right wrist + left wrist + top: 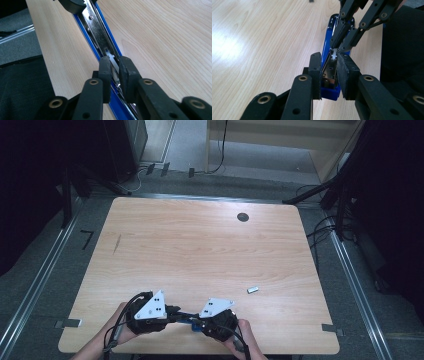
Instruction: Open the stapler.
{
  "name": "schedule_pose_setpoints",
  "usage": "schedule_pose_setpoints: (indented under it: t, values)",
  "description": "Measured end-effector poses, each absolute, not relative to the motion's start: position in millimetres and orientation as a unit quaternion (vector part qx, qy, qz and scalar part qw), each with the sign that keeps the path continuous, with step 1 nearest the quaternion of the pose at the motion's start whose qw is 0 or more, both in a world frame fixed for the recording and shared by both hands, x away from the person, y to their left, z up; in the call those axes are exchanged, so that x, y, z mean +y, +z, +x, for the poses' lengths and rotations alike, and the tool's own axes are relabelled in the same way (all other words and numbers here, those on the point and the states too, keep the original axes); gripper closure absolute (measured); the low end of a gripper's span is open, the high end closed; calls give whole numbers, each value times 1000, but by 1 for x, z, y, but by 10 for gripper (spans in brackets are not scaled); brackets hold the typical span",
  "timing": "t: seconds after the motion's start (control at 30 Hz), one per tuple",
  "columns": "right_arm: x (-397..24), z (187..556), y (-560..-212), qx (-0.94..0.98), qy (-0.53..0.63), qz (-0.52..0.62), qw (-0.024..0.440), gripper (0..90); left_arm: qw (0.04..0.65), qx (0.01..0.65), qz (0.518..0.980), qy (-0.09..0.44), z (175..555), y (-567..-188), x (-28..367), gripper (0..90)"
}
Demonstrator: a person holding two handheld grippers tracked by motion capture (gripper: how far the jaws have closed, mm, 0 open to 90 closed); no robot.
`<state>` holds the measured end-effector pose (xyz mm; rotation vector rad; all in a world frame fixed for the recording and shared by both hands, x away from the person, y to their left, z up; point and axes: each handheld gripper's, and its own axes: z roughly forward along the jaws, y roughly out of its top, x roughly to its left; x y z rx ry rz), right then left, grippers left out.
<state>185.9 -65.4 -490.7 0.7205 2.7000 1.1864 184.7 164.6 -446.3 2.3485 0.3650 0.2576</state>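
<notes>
An opened blue stapler (187, 318) lies near the table's front edge between my two grippers. My left gripper (175, 316) is shut on the stapler's blue rear end (329, 92), its pads (315, 72) pressing both sides. The metal staple channel (97, 32) runs away from my right gripper (115, 70). Its jaws stand a narrow gap apart around a small white pusher tab (113, 63) in the channel, without clearly pressing it. In the left gripper view the right gripper (338, 48) comes down from above onto that white tab (334, 53).
A small silver strip (253, 290) lies on the wooden table (200, 245) to the right of the hands. A dark round hole (243, 217) sits near the far edge. Cables and metal rails run on the floor around the table.
</notes>
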Motion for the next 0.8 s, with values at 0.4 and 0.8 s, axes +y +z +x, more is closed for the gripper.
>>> schedule_pose_setpoints:
  t: [0.4,0.8]
  values:
    - [-99,197,-485,885,370,269,84,739,357,143,918,101,186,-454,165,736]
    - [-136,206,-485,888,320,319,84,408,354,148,918,95,188,-456,167,734]
